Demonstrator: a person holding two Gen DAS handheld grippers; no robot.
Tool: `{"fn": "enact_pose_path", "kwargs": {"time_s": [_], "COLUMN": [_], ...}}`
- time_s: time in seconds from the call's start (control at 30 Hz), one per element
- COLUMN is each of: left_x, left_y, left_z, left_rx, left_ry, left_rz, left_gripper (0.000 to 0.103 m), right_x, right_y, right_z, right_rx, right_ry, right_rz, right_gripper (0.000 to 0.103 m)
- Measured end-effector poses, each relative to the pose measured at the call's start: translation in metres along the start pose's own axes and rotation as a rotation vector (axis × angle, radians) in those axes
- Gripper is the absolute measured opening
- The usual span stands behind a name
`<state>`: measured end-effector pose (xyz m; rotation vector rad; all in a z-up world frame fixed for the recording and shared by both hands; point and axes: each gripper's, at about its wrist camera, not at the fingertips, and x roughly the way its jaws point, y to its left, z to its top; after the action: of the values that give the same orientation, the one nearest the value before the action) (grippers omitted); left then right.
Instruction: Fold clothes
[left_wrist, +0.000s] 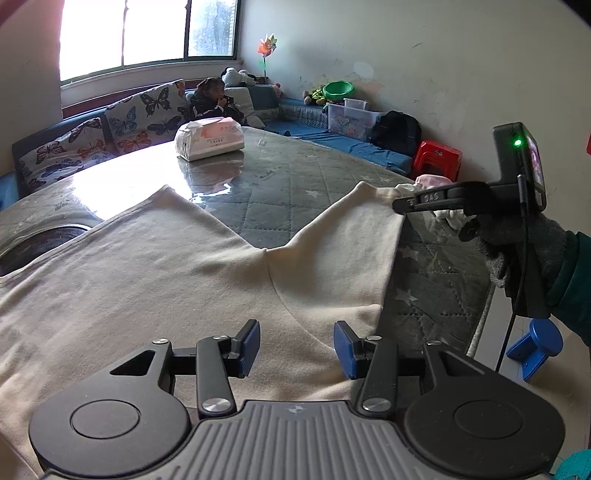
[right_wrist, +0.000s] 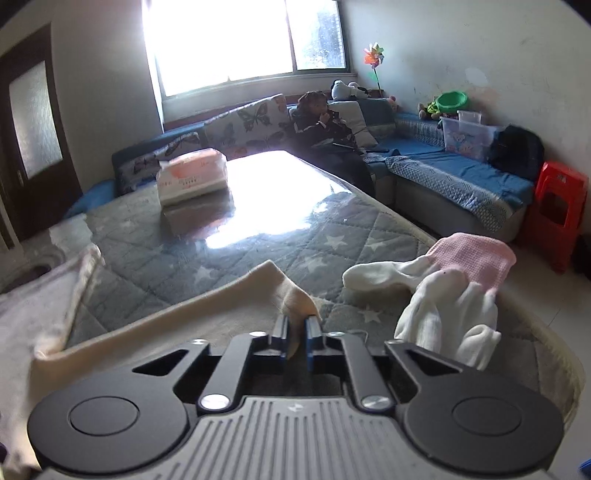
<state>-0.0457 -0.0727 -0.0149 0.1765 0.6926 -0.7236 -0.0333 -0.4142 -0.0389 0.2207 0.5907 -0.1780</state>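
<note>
Now one cream garment (left_wrist: 155, 266), right gripper (right_wrist: 296, 334) pinching its corner, left gripper (left_wrist: 296, 345) wide open, empty.

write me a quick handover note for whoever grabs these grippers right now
Left gripper: open, hovering over the cream cotton garment, holding nothing.
Right gripper: fingers shut on one far corner of the garment, lifting it off the grey star-quilted table cover.
Garment otherwise lies spread out; no fold is finished.
Pink-and-white knit pile waits at the right, untouched.
Left to do: fold the garment, then the pile.
</note>
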Motion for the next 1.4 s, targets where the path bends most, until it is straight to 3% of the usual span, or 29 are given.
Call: {"fn": "enact_pose_path", "kwargs": {"time_s": [0.3, 0.53, 0.67, 0.87, 1.17, 1.4], "left_x": [0.005, 0.013, -0.003, -0.040, -0.095, -0.127], "left_y": [-0.002, -0.006, 0.004, 0.038, 0.089, 0.113], "left_z": [0.003, 0.001, 0.001, -0.013, -0.053, -0.075], "left_rx": [0.003, 0.021, -0.008, -0.086, -0.240, -0.331], "left_ry": [0.002, 0.011, -0.025, -0.078, -0.123, -0.149], "left_rz": [0.005, 0.019, 0.021, 0.102, 0.256, 0.350], "left_gripper": [0.048, 0.048, 0.049, 0.051, 0.051, 0.051], "right_x": [-0.037, -0.045, -0.067, -0.100, -0.110, -0.084], "right_y": [0.012, 0.027, 0.043, 0.088, 0.193, 0.264], "right_z": [0.032, 0.036, 0.049, 0.064, 0.048, -0.006], "right_rx": [-0.044, -0.062, -0.099, -0.208, -0.407, -0.534], "right_ry": [-0.140, -0.144, -0.182, -0.218, -0.161, -0.010], "right_rz": [0.082, 0.131, 0.178, 0.297, 0.525, 0.671], "right_gripper": [0.004, 0.004, 0.004, 0.004, 0.004, 0.004]}}
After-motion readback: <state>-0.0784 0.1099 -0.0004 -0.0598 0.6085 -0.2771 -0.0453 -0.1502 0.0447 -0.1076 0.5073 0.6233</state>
